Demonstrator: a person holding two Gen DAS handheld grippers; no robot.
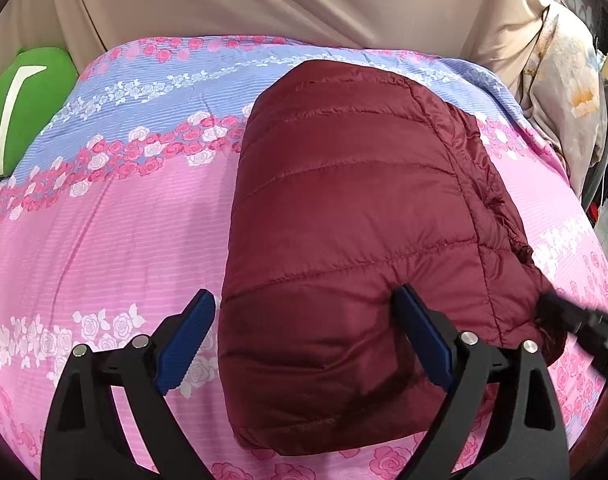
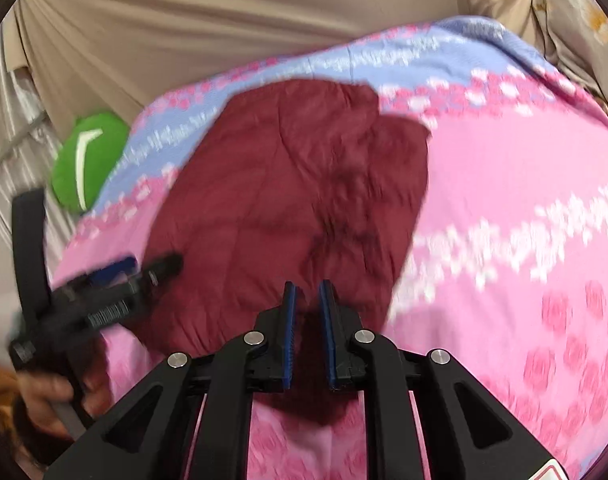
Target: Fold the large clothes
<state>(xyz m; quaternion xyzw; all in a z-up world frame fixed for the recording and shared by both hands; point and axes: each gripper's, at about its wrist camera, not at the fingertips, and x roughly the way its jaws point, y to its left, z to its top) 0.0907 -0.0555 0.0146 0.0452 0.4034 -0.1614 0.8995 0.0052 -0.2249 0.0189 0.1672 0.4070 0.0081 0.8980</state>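
So left gripper (image 1: 304, 336) wide open over jacket (image 1: 343, 220); right gripper (image 2: 307, 312) nearly closed, empty

A maroon quilted puffer jacket (image 1: 343, 240) is lying folded into a compact, puffy rectangle, its stitched horizontal channels facing up. A gathered seam is running down its right side. In the right wrist view the jacket (image 2: 288, 208) is being blurred by motion.

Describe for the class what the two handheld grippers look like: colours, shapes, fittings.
Both the left gripper and the right gripper have black plastic frames with triangular cut-outs, round silver bolts at the joints, and two flat blue fingers with ridged inner faces.
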